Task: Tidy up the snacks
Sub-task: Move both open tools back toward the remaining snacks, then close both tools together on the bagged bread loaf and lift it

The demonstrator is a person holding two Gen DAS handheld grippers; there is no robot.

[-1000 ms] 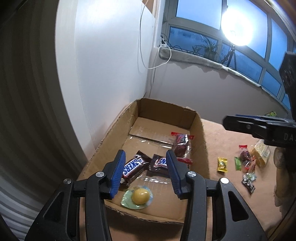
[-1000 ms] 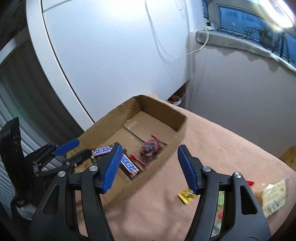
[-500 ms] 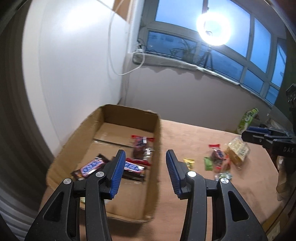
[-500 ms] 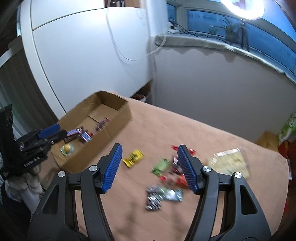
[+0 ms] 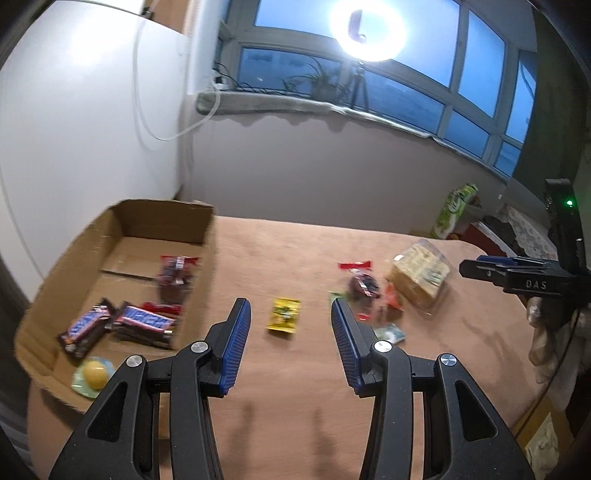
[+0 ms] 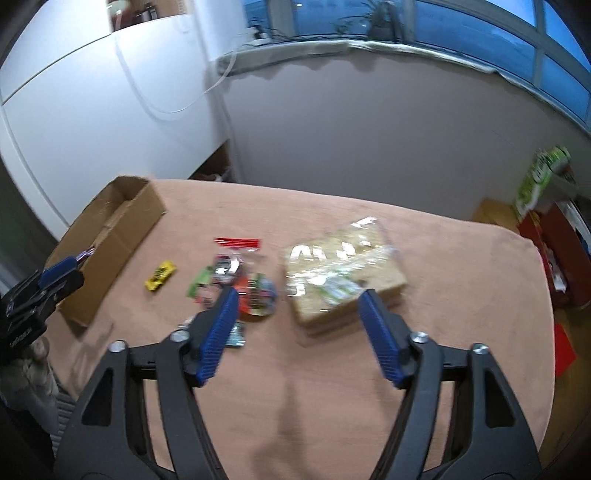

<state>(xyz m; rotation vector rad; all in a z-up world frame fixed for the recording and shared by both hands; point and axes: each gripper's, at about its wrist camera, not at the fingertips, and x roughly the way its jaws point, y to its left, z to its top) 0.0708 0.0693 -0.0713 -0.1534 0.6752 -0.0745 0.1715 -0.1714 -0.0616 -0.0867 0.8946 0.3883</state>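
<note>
A cardboard box (image 5: 122,225) sits at the table's left and holds two Snickers bars (image 5: 142,321), a dark red-sealed packet (image 5: 175,277) and a yellow candy (image 5: 94,373). Loose snacks lie on the brown table: a small yellow packet (image 5: 284,314), a dark packet with a red seal (image 5: 364,284) and a large clear bag of crackers (image 6: 340,273). My left gripper (image 5: 290,332) is open and empty, above the table just short of the yellow packet. My right gripper (image 6: 295,317) is open and empty, hovering over the near edge of the cracker bag. The box also shows in the right wrist view (image 6: 110,243).
A green carton (image 5: 458,206) and red boxes (image 6: 554,251) stand beyond the table's far right edge. A white cabinet wall (image 5: 92,129) stands behind the box. A ring light (image 5: 365,29) shines at the window.
Both grippers have swung right, away from the box and towards the loose snacks. The left one now faces the yellow packet, the right one the cracker bag. Both stayed open.
</note>
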